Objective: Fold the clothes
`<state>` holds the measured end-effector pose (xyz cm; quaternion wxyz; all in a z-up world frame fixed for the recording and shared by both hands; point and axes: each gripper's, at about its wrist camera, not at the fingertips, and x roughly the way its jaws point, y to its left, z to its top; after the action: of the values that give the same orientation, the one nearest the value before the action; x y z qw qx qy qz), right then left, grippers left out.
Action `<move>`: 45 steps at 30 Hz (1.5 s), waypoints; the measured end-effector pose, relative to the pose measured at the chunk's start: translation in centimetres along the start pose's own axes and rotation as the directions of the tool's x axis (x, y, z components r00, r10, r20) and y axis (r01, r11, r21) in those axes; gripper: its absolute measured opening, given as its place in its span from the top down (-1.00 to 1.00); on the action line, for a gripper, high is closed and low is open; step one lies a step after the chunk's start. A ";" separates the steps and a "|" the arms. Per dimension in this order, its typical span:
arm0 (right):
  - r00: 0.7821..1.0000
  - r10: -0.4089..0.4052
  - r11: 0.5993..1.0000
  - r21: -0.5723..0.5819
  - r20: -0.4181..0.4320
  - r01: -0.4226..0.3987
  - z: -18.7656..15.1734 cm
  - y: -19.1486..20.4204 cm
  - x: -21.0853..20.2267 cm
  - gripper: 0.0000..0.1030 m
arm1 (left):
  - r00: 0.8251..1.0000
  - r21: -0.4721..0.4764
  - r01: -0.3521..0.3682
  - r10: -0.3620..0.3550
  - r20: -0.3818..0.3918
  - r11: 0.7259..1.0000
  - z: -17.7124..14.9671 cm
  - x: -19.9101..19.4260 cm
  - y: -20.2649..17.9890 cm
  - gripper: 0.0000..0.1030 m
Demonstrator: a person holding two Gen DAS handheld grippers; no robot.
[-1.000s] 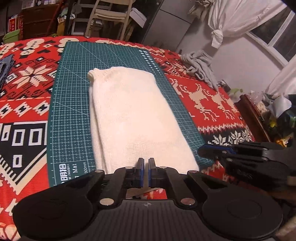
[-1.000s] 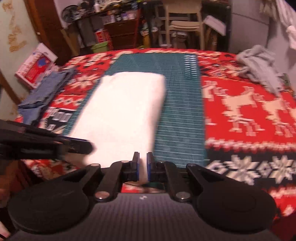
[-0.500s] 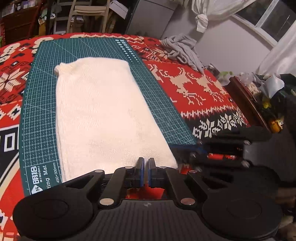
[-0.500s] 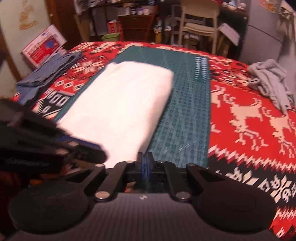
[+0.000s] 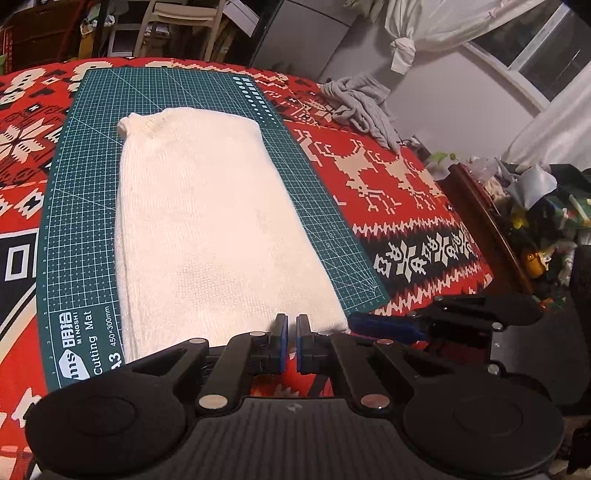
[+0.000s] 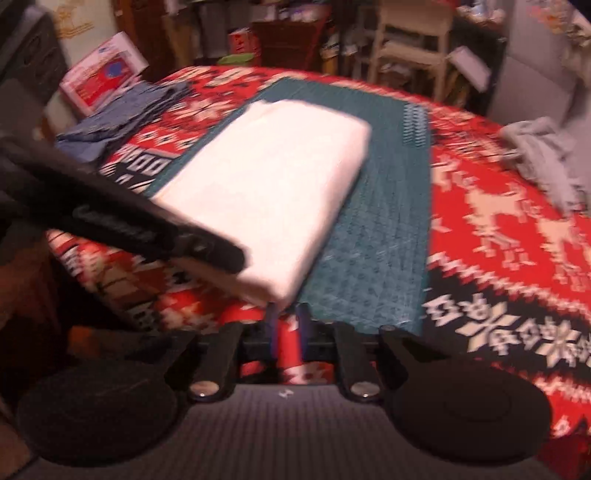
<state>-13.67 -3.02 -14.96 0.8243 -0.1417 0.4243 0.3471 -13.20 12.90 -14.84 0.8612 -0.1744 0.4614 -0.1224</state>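
A white knit garment (image 5: pixel 207 229) lies folded into a long rectangle on the green cutting mat (image 5: pixel 74 229). My left gripper (image 5: pixel 290 326) hovers at the garment's near hem, shut, with nothing seen between its pads. In the left wrist view my right gripper (image 5: pixel 354 321) reaches in from the right and its blue fingers (image 5: pixel 388 326) point at the garment's near right corner. In the blurred right wrist view the right gripper (image 6: pixel 288 314) sits just short of that corner of the garment (image 6: pixel 273 192). Its jaws are opening over red cloth with nothing between them. The left gripper (image 6: pixel 232 258) crosses in from the left.
A red patterned cloth (image 5: pixel 388 177) covers the table under the mat. A crumpled grey garment (image 5: pixel 362 107) lies at the far right and a blue denim piece (image 6: pixel 122 118) at the far left. A wooden side table (image 5: pixel 480 229) with clutter stands to the right; a chair (image 5: pixel 177 22) is beyond.
The right gripper has moved in toward the garment's near right corner and rolled, and its jaws have parted slightly. The left gripper stays shut at the hem.
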 end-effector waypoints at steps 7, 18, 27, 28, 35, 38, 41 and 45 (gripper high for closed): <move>1.000 -0.006 0.999 0.033 0.023 0.005 0.5 0.2 0.5 0.52 | 1.000 -0.001 -0.003 0.003 0.006 1.000 -0.1 -0.4 0.0 0.95; 0.998 -0.066 0.997 -0.046 0.019 0.066 0.7 1.7 1.9 0.62 | 1.000 -0.003 -0.007 0.007 0.009 1.000 0.2 -0.5 0.1 0.95; 0.998 -0.057 0.996 -0.063 0.034 0.059 0.1 1.9 0.6 0.89 | 1.000 0.003 0.010 -0.010 0.006 1.000 0.9 -0.1 -0.1 0.95; 0.998 -0.057 0.995 -0.079 0.029 0.059 0.0 2.0 0.4 0.89 | 1.000 0.004 0.014 -0.014 0.005 1.000 1.0 0.0 -0.1 0.95; 1.000 -0.010 0.999 0.036 0.025 0.009 0.2 -1.2 -1.8 0.88 | 0.999 0.008 0.001 -0.002 0.034 1.000 2.8 0.1 0.1 0.95; 0.998 -0.032 0.998 0.059 0.047 0.029 1.2 -2.8 -0.9 0.88 | 0.999 -0.011 0.002 -0.001 0.039 1.000 3.7 0.8 0.3 0.95; 0.997 -0.037 0.997 0.076 0.066 0.032 2.4 -4.1 0.6 0.88 | 0.999 -0.031 0.020 -0.019 0.027 0.999 4.1 1.7 0.4 0.95; 0.996 -0.015 0.999 0.043 0.092 0.011 3.7 -4.0 2.8 0.88 | 1.000 -0.018 0.013 -0.013 0.013 1.000 3.9 2.1 0.2 0.95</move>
<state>-7.55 -2.70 -15.26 0.8481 -0.1107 0.3922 0.3387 -8.75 13.01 -14.53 0.8619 -0.1858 0.4556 -0.1226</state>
